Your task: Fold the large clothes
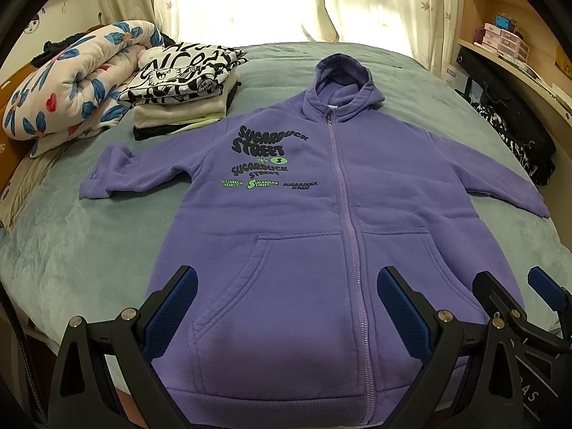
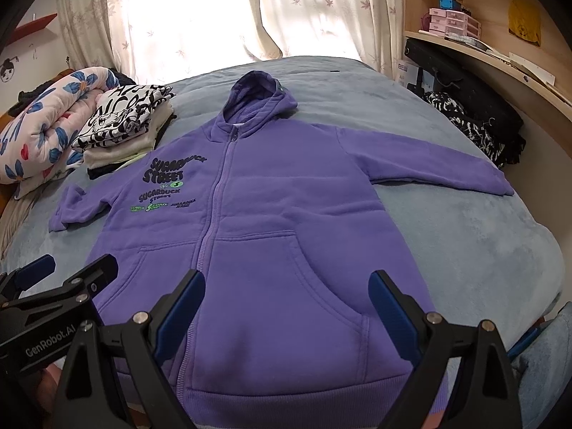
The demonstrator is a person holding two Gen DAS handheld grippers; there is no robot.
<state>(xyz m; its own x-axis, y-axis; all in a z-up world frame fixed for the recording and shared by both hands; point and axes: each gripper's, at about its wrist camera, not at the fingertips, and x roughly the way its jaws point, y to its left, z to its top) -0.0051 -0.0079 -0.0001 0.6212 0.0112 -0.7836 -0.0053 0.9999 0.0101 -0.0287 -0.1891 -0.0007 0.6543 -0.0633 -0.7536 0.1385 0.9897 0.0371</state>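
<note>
Here, from the left wrist, the purple zip-up fleece hoodie lies flat and face up on the grey-blue plush bedspread; the left gripper hangs over its hem, fingers spread wide, holding nothing. From the right wrist, the right gripper likewise gapes empty above the hoodie's pocket.
</note>
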